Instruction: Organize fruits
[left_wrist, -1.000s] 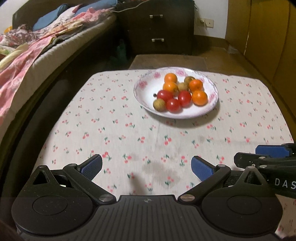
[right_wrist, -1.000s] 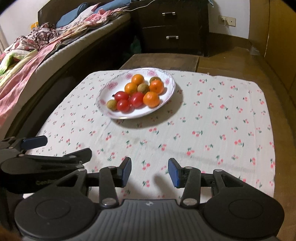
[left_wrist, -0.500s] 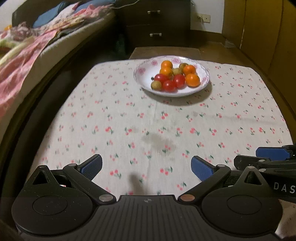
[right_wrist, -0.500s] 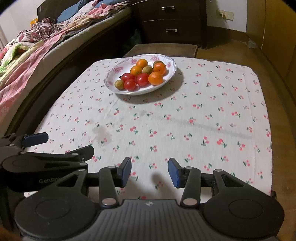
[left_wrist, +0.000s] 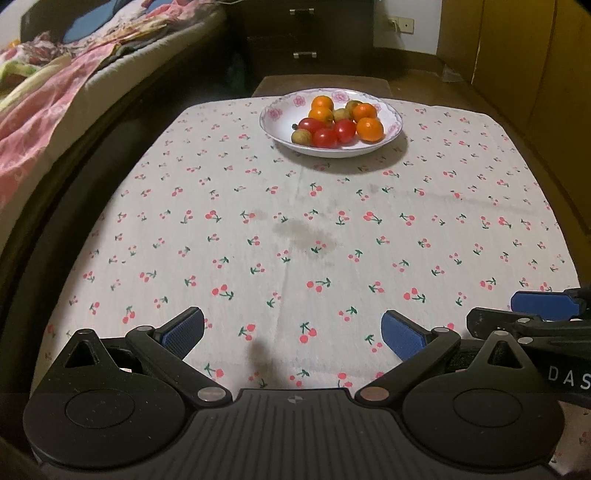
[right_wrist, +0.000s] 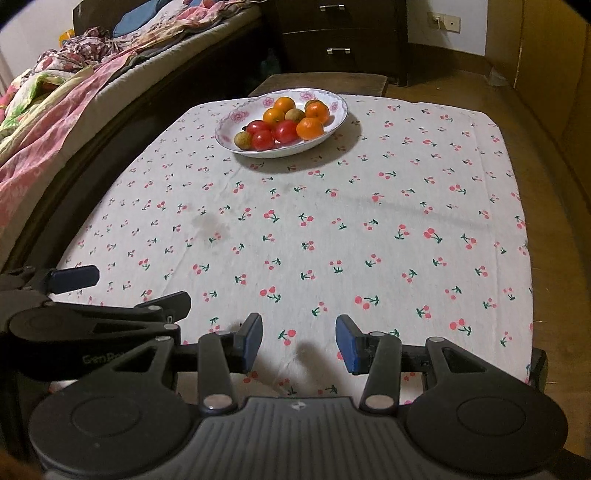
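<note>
I am seeing all the fruits (left_wrist: 338, 122) sitting in the plate (left_wrist: 275, 123), so the sorting looks done, while my left tongs (left_wrist: 291, 330) and right tongs (right_wrist: 299, 341) are hanging released and empty over the table (left_wrist: 332, 229).

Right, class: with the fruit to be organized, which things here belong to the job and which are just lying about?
Job:
white floral-rimmed plate
orange round tangerines
red tomatoes
brownish round longans

Lying about:
cherry-print tablecloth
pink floral bedding
dark wooden drawers

Oranges, tomatoes and longans (left_wrist: 340, 123) heaped in floral plate (left_wrist: 273, 127).
</note>
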